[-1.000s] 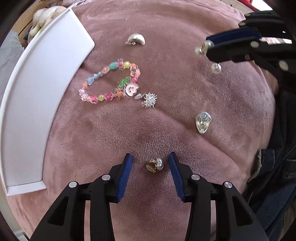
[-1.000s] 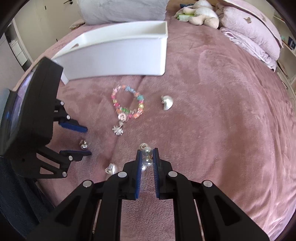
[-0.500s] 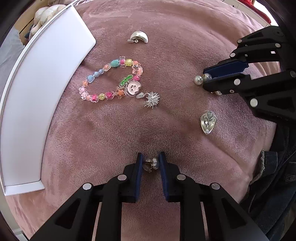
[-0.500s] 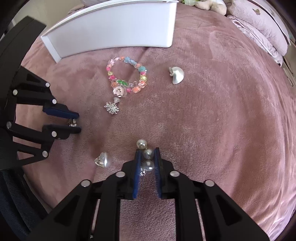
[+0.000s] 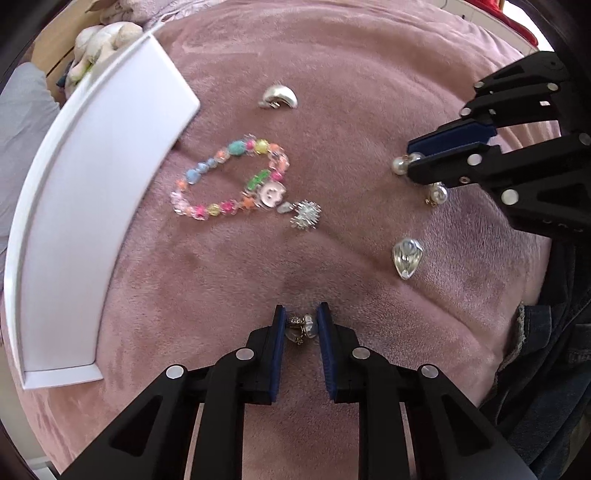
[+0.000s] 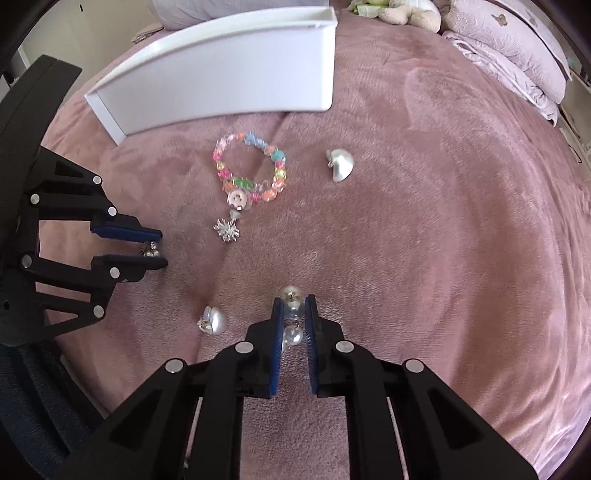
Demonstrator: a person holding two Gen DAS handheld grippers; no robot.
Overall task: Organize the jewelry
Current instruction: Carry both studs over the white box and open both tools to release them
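The pink plush blanket [image 6: 424, 229] lies broad and bare to the right of the jewelry, running to the quilted pillows [image 6: 517, 55] at the far right; on the left the room is closed in by the white tray [image 6: 229, 77], whose long wall stands just beyond the beaded bracelet [image 6: 251, 173]. The left gripper [image 5: 301, 325] is clamped on a small gold-and-pearl earring [image 5: 301, 328], pinched between its blue pads low over the blanket. The right gripper [image 6: 293, 314] is clamped on a pearl drop earring [image 6: 291, 308]: one pearl pokes out past the fingertips, one sits between them, and a third hangs below. The bracelet is a loop of pastel beads with a pink button and a silver snowflake charm [image 6: 227, 229] trailing toward the grippers. A silver dome earring [image 6: 340, 165] lies apart to the bracelet's right, with open blanket around it. A second silver dome earring [image 6: 213, 321] rests on the blanket between the two grippers, just beside the right one's fingers. A stuffed toy [image 6: 406, 11] lies at the far edge behind the tray.
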